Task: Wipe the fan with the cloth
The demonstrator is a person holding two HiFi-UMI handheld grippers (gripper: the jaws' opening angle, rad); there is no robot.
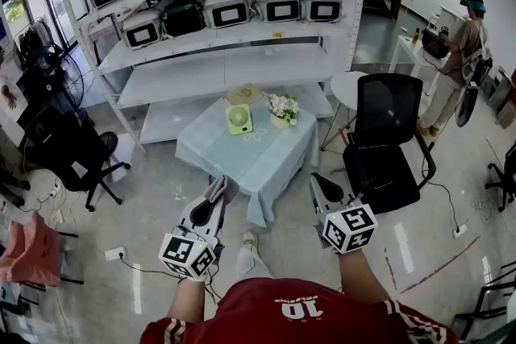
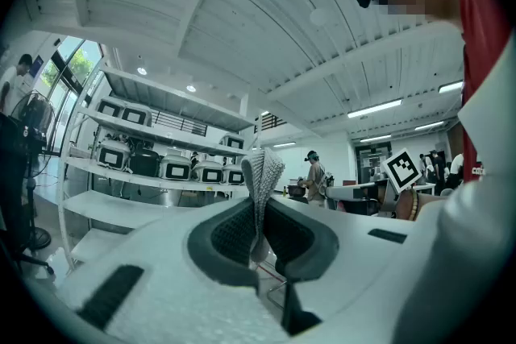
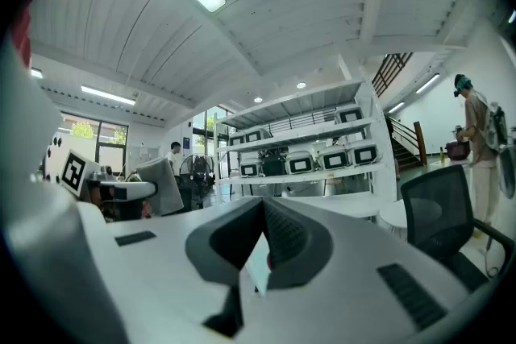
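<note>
A small green fan (image 1: 239, 119) stands upright on a low table with a pale blue cover (image 1: 250, 157), ahead of me. My left gripper (image 1: 218, 191) hangs short of the table's near edge, shut on a grey knitted cloth (image 1: 218, 188). In the left gripper view the cloth (image 2: 260, 177) sticks up from between the closed fingertips of that gripper (image 2: 260, 204). My right gripper (image 1: 322, 188) is level with it to the right, also off the table. Its jaws are shut with nothing held, as the right gripper view shows (image 3: 262, 209). Both grippers are tilted upward.
A pot of white flowers (image 1: 282, 108) and a flat yellowish object (image 1: 243, 95) stand beside the fan. A black office chair (image 1: 389, 142) is just right of the table, another (image 1: 76, 147) at left. White shelving (image 1: 226, 52) with boxy devices is behind. A person (image 1: 463, 52) stands far right.
</note>
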